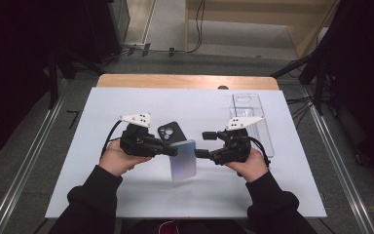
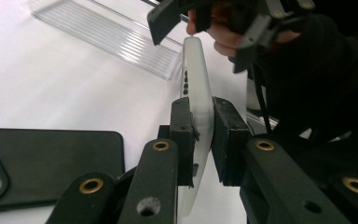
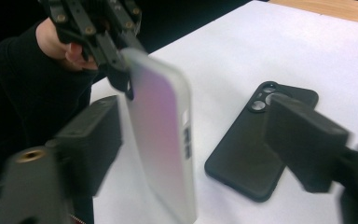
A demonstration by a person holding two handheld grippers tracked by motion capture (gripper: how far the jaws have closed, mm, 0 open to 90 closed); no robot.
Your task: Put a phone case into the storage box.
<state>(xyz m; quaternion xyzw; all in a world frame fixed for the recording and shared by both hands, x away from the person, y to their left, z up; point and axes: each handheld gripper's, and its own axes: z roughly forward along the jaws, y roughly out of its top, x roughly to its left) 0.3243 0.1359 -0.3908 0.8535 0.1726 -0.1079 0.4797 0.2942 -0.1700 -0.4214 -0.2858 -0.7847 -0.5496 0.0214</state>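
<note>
The left gripper (image 2: 200, 135) clamps its two jaws on the edge of the frosted phone case (image 2: 196, 93), holding it above the white mat (image 1: 126, 195). The right gripper (image 1: 202, 144) stands just right of that case with its jaws spread apart, holding nothing. There are two phone cases: the frosted one, held, and one black phone case (image 1: 169, 131) lying flat just behind it. One clear plastic box (image 1: 253, 124) sits well right of the frosted case. The mat in front of the frosted case is bare. The frosted case tilts, its long axis running from the left gripper toward the person.
</note>
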